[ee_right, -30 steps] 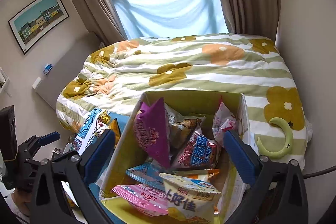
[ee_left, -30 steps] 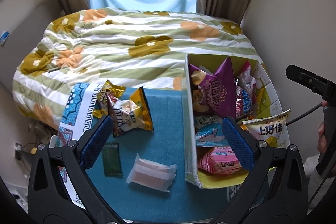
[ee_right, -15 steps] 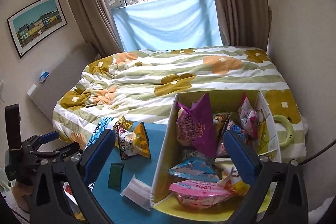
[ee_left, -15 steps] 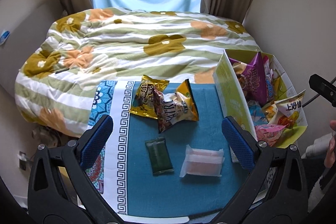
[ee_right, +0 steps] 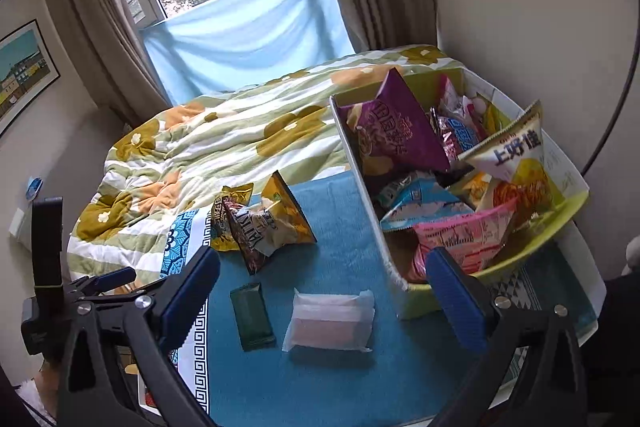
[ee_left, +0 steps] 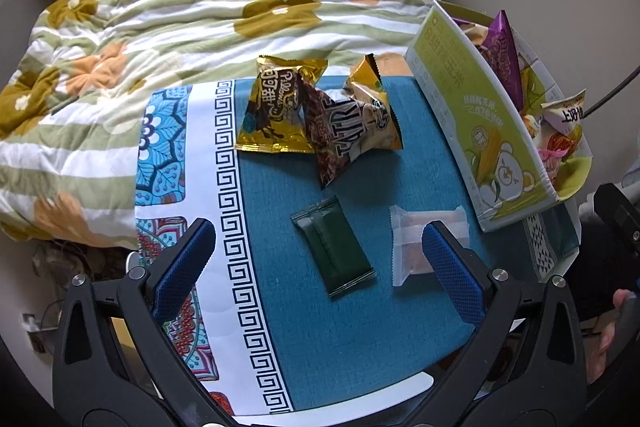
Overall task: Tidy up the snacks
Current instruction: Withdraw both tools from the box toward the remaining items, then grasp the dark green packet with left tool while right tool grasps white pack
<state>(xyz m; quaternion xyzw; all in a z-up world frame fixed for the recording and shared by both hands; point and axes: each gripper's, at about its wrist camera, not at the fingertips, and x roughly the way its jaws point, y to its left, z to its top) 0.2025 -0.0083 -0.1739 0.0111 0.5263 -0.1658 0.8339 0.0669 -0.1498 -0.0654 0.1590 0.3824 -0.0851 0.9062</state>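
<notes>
On the teal tablecloth (ee_left: 360,327) lie a gold snack bag (ee_left: 276,111), a brown-and-gold bag (ee_left: 352,131) overlapping it, a dark green bar (ee_left: 332,247) and a clear-wrapped pastry (ee_left: 416,247). A green carton (ee_left: 480,131) at the right holds several snack bags. My left gripper (ee_left: 317,227) hangs open just short of the green bar and pastry, holding nothing. In the right wrist view my right gripper (ee_right: 323,253) is open and empty above the bar (ee_right: 252,315) and pastry (ee_right: 332,319), with the carton (ee_right: 360,195) to its right.
A bed with a floral striped quilt (ee_left: 160,39) adjoins the table's far side. The patterned cloth border (ee_left: 180,167) runs along the left edge. A wall (ee_right: 540,7) stands close behind the carton. The left gripper (ee_right: 100,279) shows at the far left.
Both views have swung left and tilted down toward the loose snacks. The carton has slid to the right of each view; the green bar and pastry now sit between the fingers.
</notes>
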